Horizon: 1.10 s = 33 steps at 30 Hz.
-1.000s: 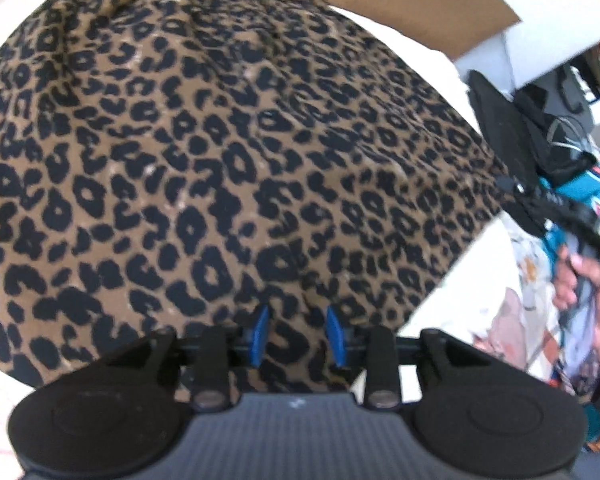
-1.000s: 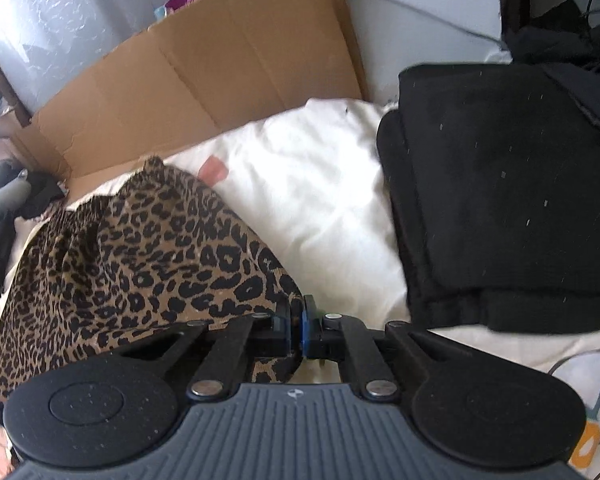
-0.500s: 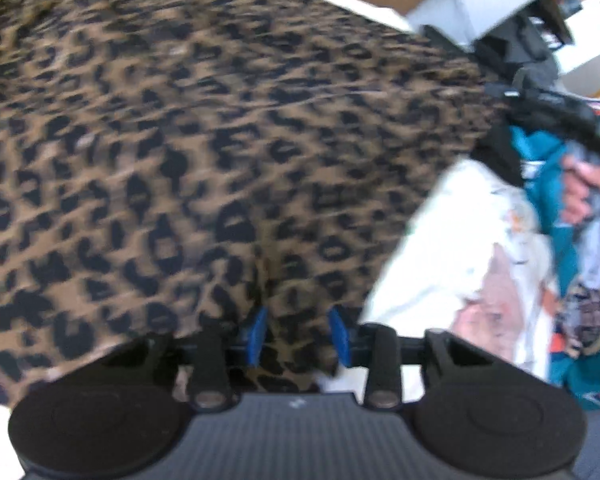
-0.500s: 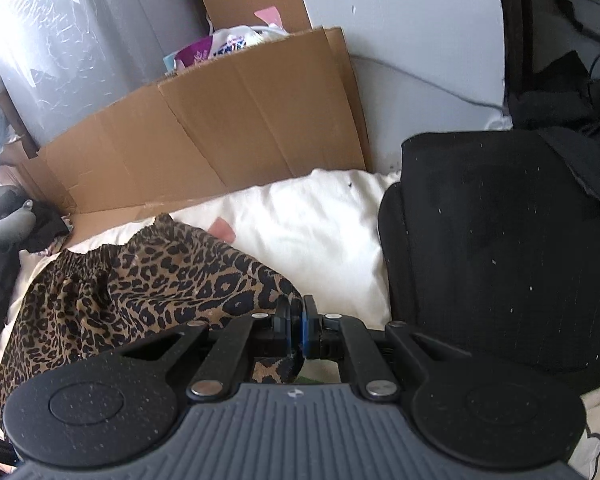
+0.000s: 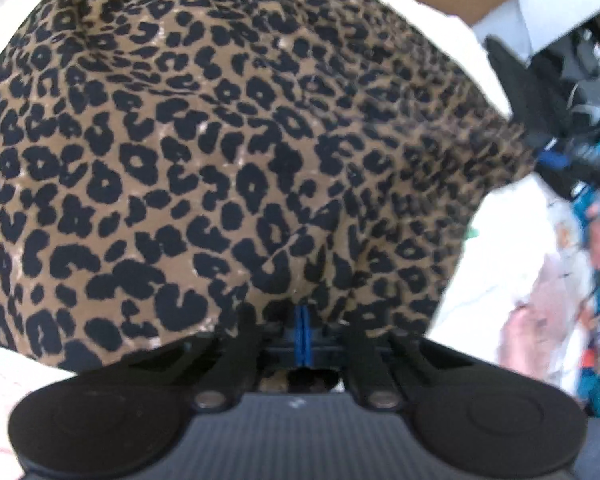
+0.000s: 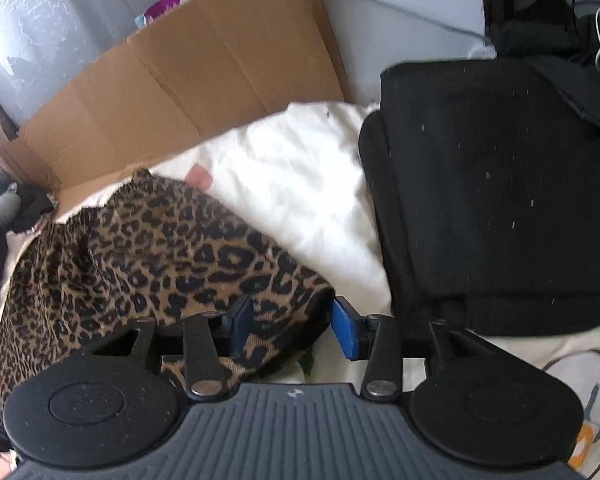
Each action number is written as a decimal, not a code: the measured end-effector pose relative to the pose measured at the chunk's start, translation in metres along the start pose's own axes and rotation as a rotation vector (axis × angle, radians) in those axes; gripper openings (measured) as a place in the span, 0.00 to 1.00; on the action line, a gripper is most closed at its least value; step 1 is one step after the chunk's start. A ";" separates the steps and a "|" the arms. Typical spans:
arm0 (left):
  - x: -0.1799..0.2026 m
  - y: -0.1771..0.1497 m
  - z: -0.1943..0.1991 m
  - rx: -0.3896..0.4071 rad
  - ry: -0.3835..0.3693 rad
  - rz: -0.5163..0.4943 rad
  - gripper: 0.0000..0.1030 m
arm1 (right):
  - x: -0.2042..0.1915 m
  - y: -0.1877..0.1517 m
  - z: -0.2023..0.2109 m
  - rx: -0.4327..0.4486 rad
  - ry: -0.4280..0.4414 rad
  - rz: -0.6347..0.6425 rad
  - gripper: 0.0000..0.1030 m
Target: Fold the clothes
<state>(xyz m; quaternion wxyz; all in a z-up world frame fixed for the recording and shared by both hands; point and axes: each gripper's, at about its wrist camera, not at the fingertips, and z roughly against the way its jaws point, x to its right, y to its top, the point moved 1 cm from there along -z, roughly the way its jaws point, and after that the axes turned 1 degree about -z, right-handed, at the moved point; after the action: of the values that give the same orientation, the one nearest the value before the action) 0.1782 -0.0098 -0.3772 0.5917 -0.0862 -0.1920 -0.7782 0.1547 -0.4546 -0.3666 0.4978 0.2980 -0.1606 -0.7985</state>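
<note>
Folding of the leopard-print garment (image 6: 148, 264) looks partly done, as far as one can judge: it lies spread on the white bedding (image 6: 300, 184), its gathered waistband toward the far edge by the cardboard (image 6: 204, 68), with the near edge bunched at the grippers. The left gripper (image 5: 302, 330) is closing, its blue pads nearly together with a pinch of the print cloth's near hem seemingly caught between them. The right gripper (image 6: 296, 326) is opening; a corner of the same garment sits between its blue pads but neither pad presses on it, so that corner seems to be let go. What is left, I would guess, is at least one more fold across and a smoothing, since the cloth has ripples and no tidy final shape. A folded black garment (image 6: 492, 184) already rests toward the right edge of the bedding, near the leopard piece but not touching it; that would be the likely limit on the right. Dark bags and cables (image 6: 580, 40) crowd the far right corner, and more patterned cloth shows blurred at the near right.
</note>
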 end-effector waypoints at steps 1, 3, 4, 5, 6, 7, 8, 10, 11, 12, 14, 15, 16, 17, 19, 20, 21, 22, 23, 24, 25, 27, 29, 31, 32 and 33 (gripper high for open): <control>-0.004 -0.001 0.010 0.017 -0.030 0.014 0.12 | 0.001 -0.002 -0.002 -0.010 -0.003 -0.002 0.49; -0.010 0.003 0.030 0.055 -0.060 0.035 0.22 | 0.002 -0.004 -0.003 -0.017 -0.005 -0.007 0.49; -0.014 0.007 0.042 0.082 -0.042 0.042 0.24 | 0.003 -0.004 -0.003 -0.019 -0.005 -0.009 0.49; -0.021 0.009 0.051 0.099 -0.026 0.050 0.25 | 0.004 -0.004 -0.003 -0.020 -0.007 -0.011 0.49; -0.030 0.009 0.062 0.122 -0.004 0.064 0.25 | 0.005 -0.004 -0.003 -0.020 -0.008 -0.012 0.49; -0.039 0.012 0.070 0.144 0.019 0.077 0.25 | 0.005 -0.004 -0.003 -0.020 -0.008 -0.011 0.49; -0.045 0.014 0.074 0.163 0.052 0.092 0.26 | 0.004 -0.004 -0.002 -0.020 -0.010 -0.009 0.49; -0.058 0.018 0.081 0.200 0.116 0.122 0.28 | 0.004 -0.003 -0.002 -0.019 -0.012 -0.006 0.49; -0.064 0.022 0.082 0.210 0.148 0.147 0.28 | 0.004 -0.003 -0.001 -0.019 -0.013 -0.004 0.49; -0.071 0.023 0.083 0.223 0.181 0.184 0.28 | 0.004 -0.003 -0.001 -0.018 -0.015 -0.004 0.49; -0.082 0.023 0.084 0.246 0.279 0.243 0.28 | 0.003 -0.003 0.000 -0.008 -0.018 -0.007 0.49; -0.087 0.023 0.087 0.257 0.299 0.252 0.29 | 0.003 -0.003 0.002 0.003 -0.018 -0.011 0.49; -0.091 0.023 0.090 0.269 0.318 0.261 0.31 | 0.003 -0.002 0.003 0.013 -0.018 -0.014 0.49; -0.097 0.023 0.093 0.291 0.332 0.263 0.37 | 0.003 -0.002 0.005 0.023 -0.018 -0.018 0.49; -0.105 0.023 0.094 0.313 0.400 0.239 0.45 | 0.004 -0.002 0.005 0.024 -0.024 -0.021 0.50; -0.109 0.024 0.093 0.319 0.439 0.222 0.48 | 0.004 -0.001 0.004 0.021 -0.029 -0.021 0.50; -0.113 0.023 0.090 0.316 0.458 0.214 0.48 | 0.005 -0.002 0.004 0.017 -0.033 -0.023 0.50; -0.118 0.023 0.087 0.313 0.477 0.207 0.48 | 0.007 -0.002 0.003 0.013 -0.036 -0.028 0.50; -0.123 0.022 0.083 0.306 0.489 0.209 0.48 | 0.008 -0.002 0.002 0.010 -0.038 -0.033 0.50; -0.128 0.021 0.079 0.303 0.492 0.218 0.48 | 0.009 -0.003 0.002 0.007 -0.039 -0.037 0.50; -0.133 0.020 0.076 0.299 0.496 0.228 0.49 | 0.009 -0.004 0.001 0.004 -0.040 -0.039 0.50; -0.142 0.018 0.068 0.296 0.502 0.235 0.51 | 0.009 -0.006 0.000 -0.003 -0.042 -0.033 0.50; -0.149 0.016 0.064 0.297 0.517 0.248 0.51 | 0.008 -0.008 -0.001 -0.010 -0.044 -0.025 0.50; -0.154 0.014 0.061 0.306 0.491 0.269 0.50 | 0.008 -0.009 -0.001 -0.013 -0.045 -0.023 0.50; -0.156 0.012 0.061 0.312 0.467 0.282 0.47 | 0.008 -0.009 -0.002 -0.014 -0.045 -0.023 0.50; -0.157 0.012 0.059 0.303 0.447 0.290 0.42 | 0.009 -0.009 -0.002 -0.014 -0.045 -0.025 0.50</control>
<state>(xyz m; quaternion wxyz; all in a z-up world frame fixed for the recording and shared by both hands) 0.2286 0.1509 -0.3776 0.7305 0.1497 -0.1566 -0.6477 0.1466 -0.4581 -0.3757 0.4862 0.2783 -0.1625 -0.8122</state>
